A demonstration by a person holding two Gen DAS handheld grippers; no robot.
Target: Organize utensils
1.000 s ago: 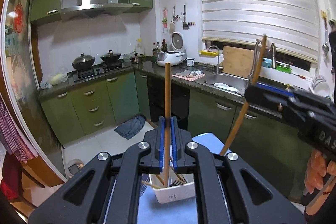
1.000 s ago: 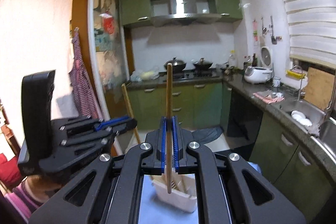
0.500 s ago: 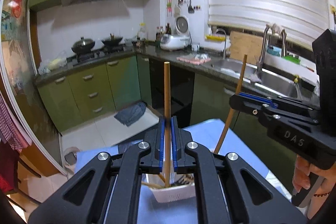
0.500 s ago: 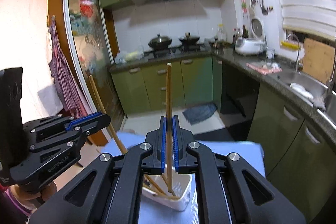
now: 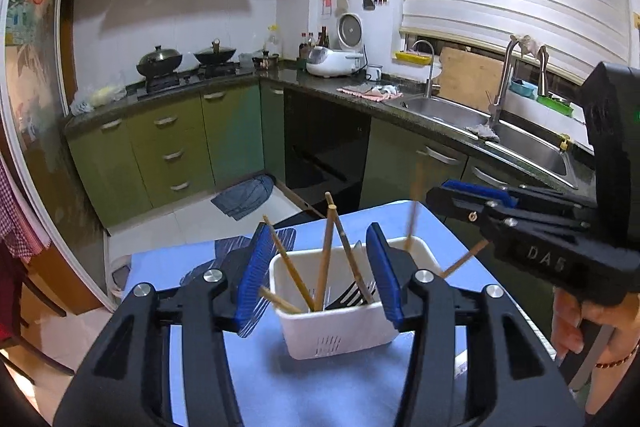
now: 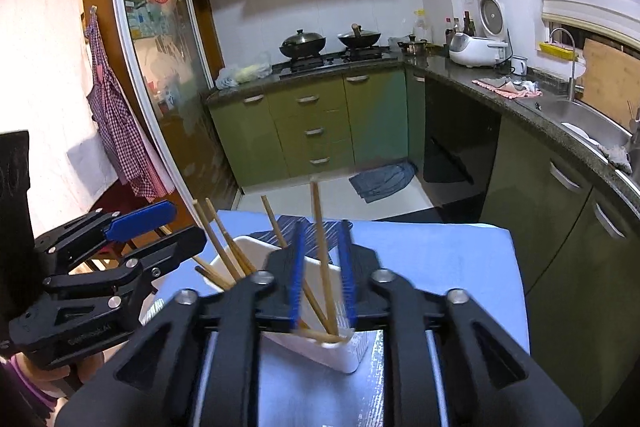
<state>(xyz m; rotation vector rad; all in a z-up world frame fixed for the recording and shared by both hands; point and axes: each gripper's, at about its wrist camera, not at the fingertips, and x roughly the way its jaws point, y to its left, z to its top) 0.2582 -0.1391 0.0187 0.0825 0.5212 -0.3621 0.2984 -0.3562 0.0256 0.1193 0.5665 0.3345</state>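
A white utensil basket (image 5: 336, 323) stands on the blue-covered table (image 5: 320, 387) and holds several wooden chopsticks (image 5: 325, 251) and a black fork (image 5: 352, 297). My left gripper (image 5: 320, 275) hangs just above the basket's near side. Its jaws are opening and nothing is pressed between the blue pads (image 5: 256, 275). My right gripper (image 6: 322, 279) is over the basket (image 6: 340, 351) too, jaws opening. A blurred chopstick (image 6: 318, 227) leans loose between its pads, lower end in the basket. Each gripper shows in the other view: right gripper (image 5: 440, 197), left gripper (image 6: 160, 231).
A dark striped thing (image 5: 240, 247) lies on the table behind the basket. Green cabinets (image 5: 172, 155), a stove with pans (image 5: 184, 61) and a steel sink (image 5: 520, 143) ring the room. A grey cloth (image 5: 244, 195) lies on the floor. A person's hand (image 5: 580, 323) holds the right gripper.
Both grippers came down over the basket and their jaws parted. The chopstick that each one pinched upright is let go and now stands or drops in the basket.
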